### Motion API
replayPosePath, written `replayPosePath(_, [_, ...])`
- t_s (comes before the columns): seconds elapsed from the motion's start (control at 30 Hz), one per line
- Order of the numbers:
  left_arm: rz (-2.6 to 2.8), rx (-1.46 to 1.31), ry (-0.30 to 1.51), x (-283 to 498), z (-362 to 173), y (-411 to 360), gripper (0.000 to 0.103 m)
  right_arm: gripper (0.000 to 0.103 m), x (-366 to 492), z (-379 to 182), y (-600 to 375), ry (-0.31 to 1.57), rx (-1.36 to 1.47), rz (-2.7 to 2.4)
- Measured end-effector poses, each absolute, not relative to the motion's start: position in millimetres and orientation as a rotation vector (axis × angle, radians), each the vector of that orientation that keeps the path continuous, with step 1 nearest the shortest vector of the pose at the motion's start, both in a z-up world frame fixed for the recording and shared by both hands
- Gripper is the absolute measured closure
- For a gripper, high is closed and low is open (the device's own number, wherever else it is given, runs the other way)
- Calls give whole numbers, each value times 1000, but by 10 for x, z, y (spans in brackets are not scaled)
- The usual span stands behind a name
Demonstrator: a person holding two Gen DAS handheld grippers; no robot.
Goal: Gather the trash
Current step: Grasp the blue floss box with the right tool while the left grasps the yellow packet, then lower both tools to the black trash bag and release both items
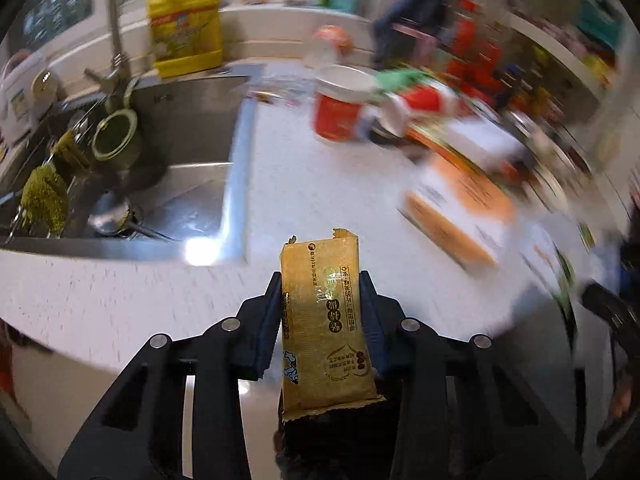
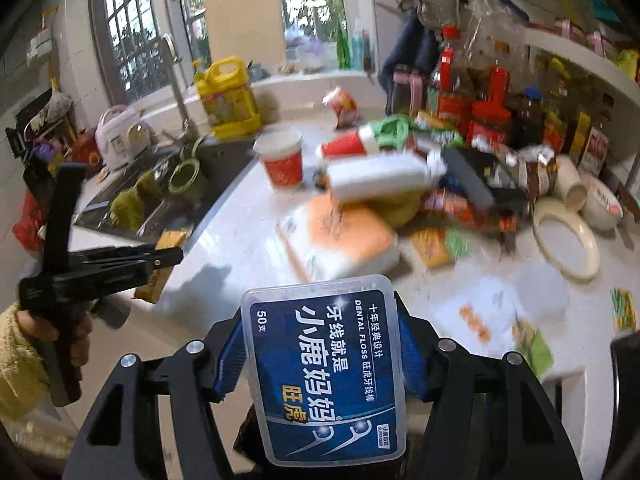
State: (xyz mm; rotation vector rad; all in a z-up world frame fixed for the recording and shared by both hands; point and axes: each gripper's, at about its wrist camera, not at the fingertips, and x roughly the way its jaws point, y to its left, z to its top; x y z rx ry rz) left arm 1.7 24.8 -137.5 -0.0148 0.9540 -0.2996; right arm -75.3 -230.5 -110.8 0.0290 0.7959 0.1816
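A gold snack wrapper (image 1: 324,320) stands upright between the blue pads of my left gripper (image 1: 320,280), which is shut on it above the white counter (image 1: 320,184) beside the sink. In the right wrist view the same left gripper (image 2: 174,255) shows at the left, held by a hand in a yellow sleeve (image 2: 20,360), with the wrapper (image 2: 170,238) in its jaws. My right gripper (image 2: 320,312) is shut on a clear plastic dental floss box (image 2: 324,368) with a blue label, lifted over the counter.
A steel sink (image 1: 192,152) with a brush and cups lies left, a yellow detergent jug (image 1: 186,20) behind it. Red paper cups (image 2: 282,162), an orange-and-white pack (image 2: 344,236), wrappers and sauce bottles (image 2: 488,108) crowd the counter's middle and right. A cream ring (image 2: 568,240) lies at the right.
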Motion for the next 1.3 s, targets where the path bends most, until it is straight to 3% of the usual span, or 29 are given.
replayPosePath(0.2, [-514,168,1156,-719,-2034,-215,67,40,-1197,-1788,-2374,1015,42,147])
replayPosePath(0.53, [-611,266,1475,-852,-3622,-672,67,40,-1303,-3363,-2596,1279,85,19])
replayPosePath(0.57, [-608,279,1483,-836,-3683,-701,65,39,-1298,-3468,-2617,1299,82,6])
replayPosePath(0.6, [-608,283,1491,-806,-3739,-737,54,35,-1284,-3520,-2638,1309,92,-1])
replayPosePath(0.63, [-602,282,1487,-785,-3747,-743,46,25,-1276,-3553,-2669,1308,111,-2])
replayPosePath(0.67, [-585,292,1468,-758,-3743,-739,32,24,-1266,-3550,-2702,1296,128,-13])
replayPosePath(0.7, [-567,306,1443,-784,-3720,-743,27,23,-1256,-3521,-2729,1281,128,-25])
replayPosePath(0.73, [-564,301,1424,-753,-3683,-744,26,15,-1248,-3471,-2745,1259,115,-38])
replayPosePath(0.87, [-541,262,1405,-738,-3478,-661,26,14,-1242,-3136,-2786,1190,91,-37])
replayPosePath(0.93, [-522,211,1352,-714,-3206,-557,26,4,-1275,-2868,-2806,1140,92,-27])
replayPosePath(1.07, [-471,187,1217,-691,-2536,-395,26,5,-1354,-2163,-2800,991,103,3])
replayPosePath(1.13, [-449,194,1100,-716,-2142,-330,21,5,-1322,-1879,-2794,917,99,18])
replayPosePath(1.17, [-426,193,1050,-682,-1997,-304,14,5,-1238,-1697,-2781,868,99,26])
replayPosePath(1.3, [-321,108,871,-498,-1536,-195,14,5,-720,-1220,-2732,712,109,58])
